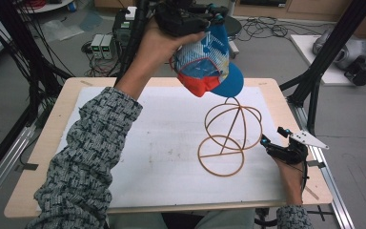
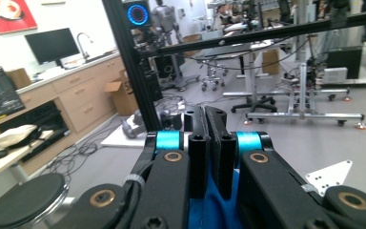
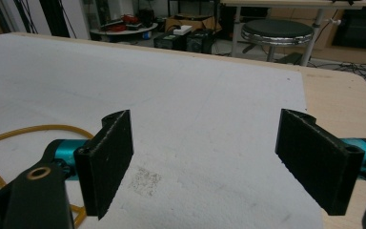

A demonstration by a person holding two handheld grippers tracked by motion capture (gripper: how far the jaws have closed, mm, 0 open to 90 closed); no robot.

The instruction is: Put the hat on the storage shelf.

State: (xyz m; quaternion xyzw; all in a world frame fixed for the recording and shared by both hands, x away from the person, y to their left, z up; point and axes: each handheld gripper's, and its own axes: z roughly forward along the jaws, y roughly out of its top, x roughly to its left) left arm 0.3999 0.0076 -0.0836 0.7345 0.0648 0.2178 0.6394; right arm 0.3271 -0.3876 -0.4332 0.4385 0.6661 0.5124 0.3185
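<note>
No readable text, label or number anywhere.

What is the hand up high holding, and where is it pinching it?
The left gripper holds a colourful cap in the air, its fingers shut on the blue fabric at the cap's edge. The right gripper is open and holds nothing.

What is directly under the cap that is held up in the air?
Under the cap, held by the left gripper, stands the wire stand on the white mat. The cap hides nothing of the stand; its top loop is just below the brim.
</note>
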